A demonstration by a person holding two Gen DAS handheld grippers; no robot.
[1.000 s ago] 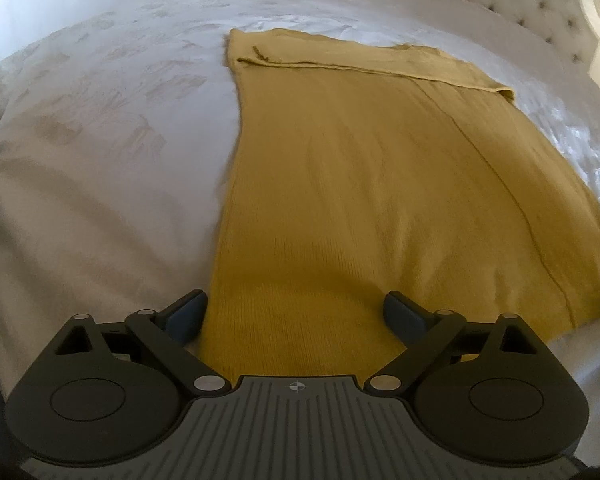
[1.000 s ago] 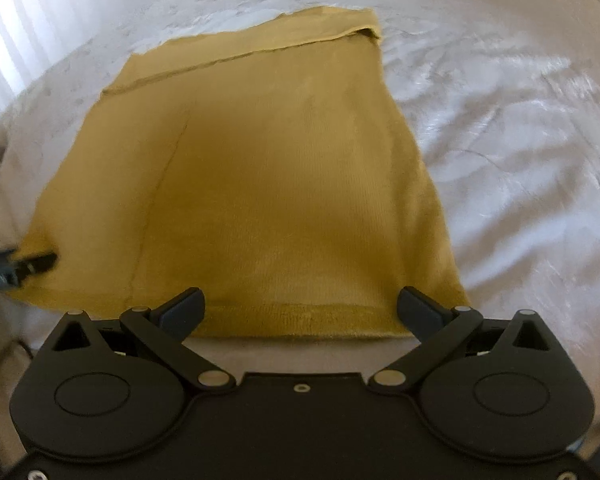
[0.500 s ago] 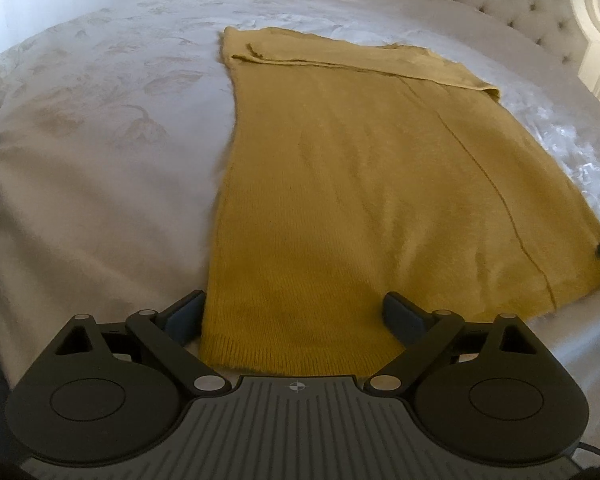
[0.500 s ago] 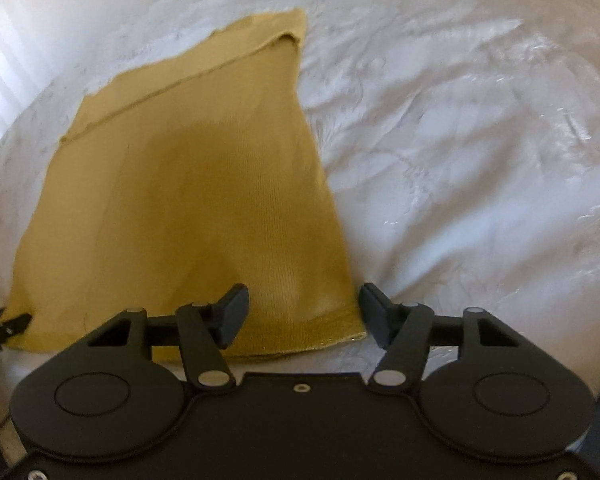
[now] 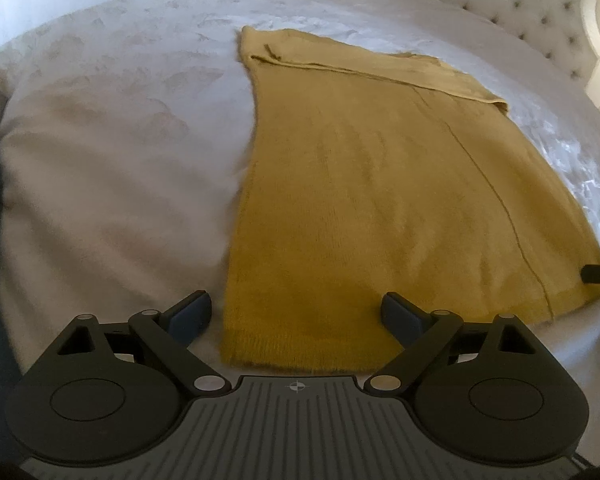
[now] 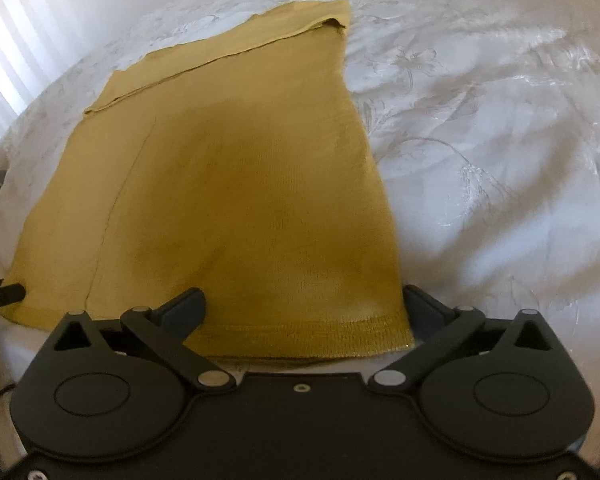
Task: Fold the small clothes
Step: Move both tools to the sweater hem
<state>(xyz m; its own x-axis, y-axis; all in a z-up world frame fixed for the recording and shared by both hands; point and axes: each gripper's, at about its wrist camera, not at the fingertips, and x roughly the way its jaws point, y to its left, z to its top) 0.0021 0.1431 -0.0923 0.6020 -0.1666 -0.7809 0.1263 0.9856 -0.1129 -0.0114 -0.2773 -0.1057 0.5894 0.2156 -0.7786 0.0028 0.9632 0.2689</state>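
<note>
The mustard knit garment [image 5: 380, 200] lies flat on the bed [image 5: 100, 160]. Both claws gape at its near hem corners — left claw [image 5: 296, 310], right claw [image 6: 304, 304], just reopened — seemingly to pinch them for folding.

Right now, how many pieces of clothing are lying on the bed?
1: a mustard-yellow knitted garment spread flat on the white bedspread, its near hem just ahead of both grippers. None other shows.
</note>
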